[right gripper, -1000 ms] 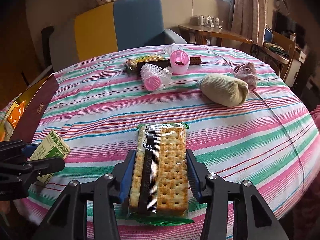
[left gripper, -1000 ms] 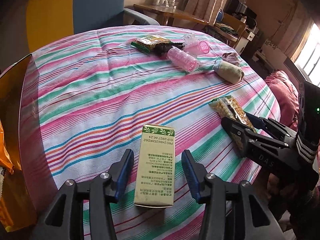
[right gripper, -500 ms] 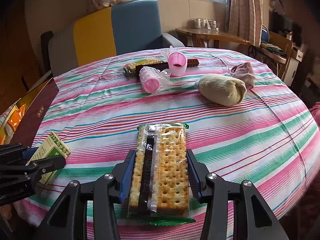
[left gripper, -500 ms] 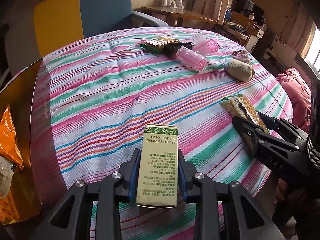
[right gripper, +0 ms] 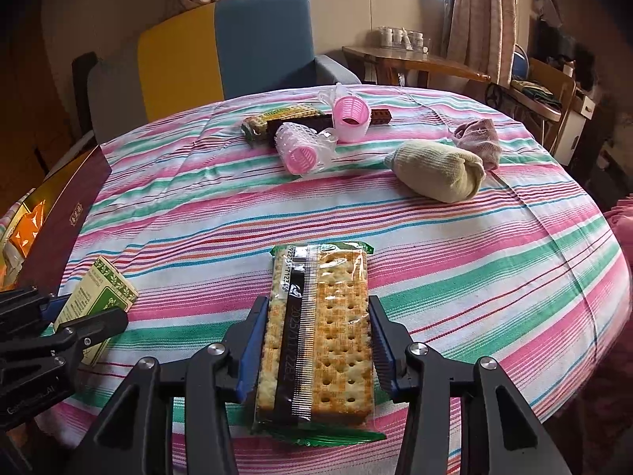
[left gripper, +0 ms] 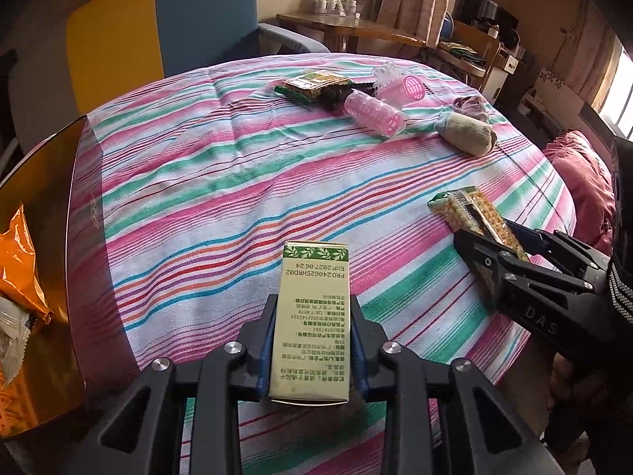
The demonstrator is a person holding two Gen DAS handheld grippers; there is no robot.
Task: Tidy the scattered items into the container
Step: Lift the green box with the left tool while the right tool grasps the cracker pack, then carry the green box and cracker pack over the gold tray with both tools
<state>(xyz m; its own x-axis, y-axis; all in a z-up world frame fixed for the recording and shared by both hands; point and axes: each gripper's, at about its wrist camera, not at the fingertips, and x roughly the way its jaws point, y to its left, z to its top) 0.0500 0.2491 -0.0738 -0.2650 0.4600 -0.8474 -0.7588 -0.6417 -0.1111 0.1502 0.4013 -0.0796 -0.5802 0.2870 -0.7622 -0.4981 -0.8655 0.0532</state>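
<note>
My left gripper (left gripper: 312, 316) is shut on a pale green carton (left gripper: 312, 316) and holds it just above the striped tablecloth; the carton also shows in the right wrist view (right gripper: 97, 301). My right gripper (right gripper: 316, 316) is shut on a cracker packet (right gripper: 316, 336), which also shows in the left wrist view (left gripper: 470, 213). The container, a dark box with a golden inside (left gripper: 47, 182), stands at the left table edge and holds orange snack bags (left gripper: 19, 261). It also shows in the right wrist view (right gripper: 67, 206).
At the far side of the table lie two pink hair rollers (right gripper: 300, 150), a green snack packet (right gripper: 277, 116), a dark bar (right gripper: 300, 124), a beige rolled sock (right gripper: 439, 174) and a pink sock (right gripper: 476, 140). A blue and yellow armchair (right gripper: 237, 47) stands behind.
My left gripper has closed on the carton and lifted it slightly. My right gripper still holds the cracker packet, raised a little. Both views have risen and tilted.
</note>
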